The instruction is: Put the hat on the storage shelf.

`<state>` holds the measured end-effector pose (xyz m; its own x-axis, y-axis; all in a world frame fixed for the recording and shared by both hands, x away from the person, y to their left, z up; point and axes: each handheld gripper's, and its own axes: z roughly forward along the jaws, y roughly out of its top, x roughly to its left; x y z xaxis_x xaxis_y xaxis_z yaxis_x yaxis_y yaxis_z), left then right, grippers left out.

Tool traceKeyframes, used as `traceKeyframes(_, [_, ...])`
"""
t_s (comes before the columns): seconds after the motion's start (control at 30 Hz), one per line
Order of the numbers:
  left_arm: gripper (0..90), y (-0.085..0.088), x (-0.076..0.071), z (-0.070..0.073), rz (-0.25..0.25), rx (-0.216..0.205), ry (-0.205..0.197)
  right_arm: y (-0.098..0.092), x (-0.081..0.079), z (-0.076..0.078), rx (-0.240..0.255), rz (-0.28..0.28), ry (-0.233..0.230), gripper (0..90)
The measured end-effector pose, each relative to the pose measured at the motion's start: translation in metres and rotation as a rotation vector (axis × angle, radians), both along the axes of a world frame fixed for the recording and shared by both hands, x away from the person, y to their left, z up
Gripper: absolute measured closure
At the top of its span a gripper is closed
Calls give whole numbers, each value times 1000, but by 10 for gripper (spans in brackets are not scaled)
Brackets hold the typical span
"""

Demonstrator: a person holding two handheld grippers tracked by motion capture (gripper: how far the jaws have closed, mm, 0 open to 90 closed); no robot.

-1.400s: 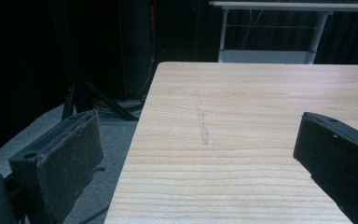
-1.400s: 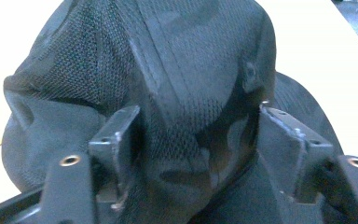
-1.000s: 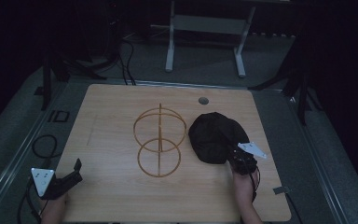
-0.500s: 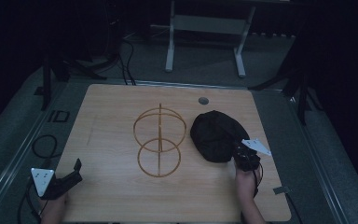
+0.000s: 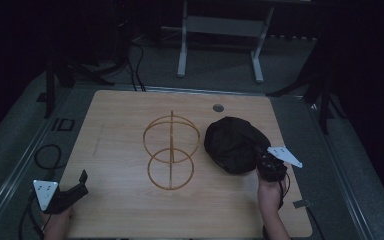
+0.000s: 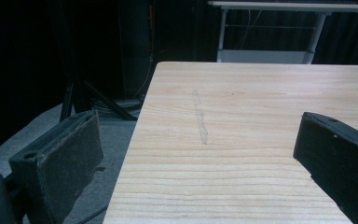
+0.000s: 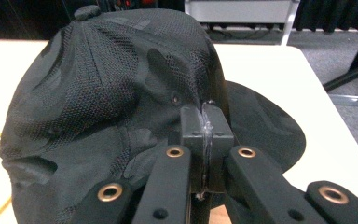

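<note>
Black cap (image 5: 235,144) is lying on the bench (image 5: 125,125), just right of the wire stand (image 5: 171,150). Cap: mesh panels, small eyelets, top button, flat brim (image 7: 270,126) showing behind the crown.

Right gripper (image 5: 270,165) is sitting at the cap's near-right edge, jaws pressed together on a fold of cap fabric.

Left gripper (image 5: 72,190) is resting well left of the stand at the bench's near corner, jaws spread wide, holding nothing.
</note>
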<state>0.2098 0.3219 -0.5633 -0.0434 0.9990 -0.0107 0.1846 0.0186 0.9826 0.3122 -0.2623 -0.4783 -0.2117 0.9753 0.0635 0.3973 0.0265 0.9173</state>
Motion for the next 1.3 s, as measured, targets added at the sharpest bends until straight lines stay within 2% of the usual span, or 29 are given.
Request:
traceKeyframes(0.17, [18,-1,0,0,-6,9,0,-7,-6,20,46,4,-43,894])
traceKeyframes(0.2, [18,-1,0,0,-7,10,-2,-8,-8,28,58,9,-57,894])
traceKeyframes(0.23, [18,-1,0,0,-6,10,-2,-8,-8,28,58,9,-57,894])
traceKeyframes(0.3, [18,-1,0,0,-7,10,-2,-11,-10,40,77,16,-80,897])
traceKeyframes(0.33, [18,-1,0,0,-6,11,-2,-11,-10,40,77,16,-80,897])
traceKeyframes(0.37, [18,-1,0,0,-6,11,-2,-12,-12,48,82,17,-98,898])
traceKeyframes(0.4, [18,-1,0,0,-7,12,-3,-12,-12,48,82,17,-98,898])
traceKeyframes(0.63, [18,-1,0,0,-6,7,-2,-13,-14,74,77,27,-151,898])
traceKeyframes(0.93, [18,-1,0,0,-7,6,-3,-8,-21,111,76,47,-236,899])
traceKeyframes(1.1, [18,0,0,0,-6,4,-2,-1,-27,134,93,78,-290,899])
traceKeyframes(1.3, [18,-1,0,0,-12,9,0,8,-30,149,110,122,-313,899])
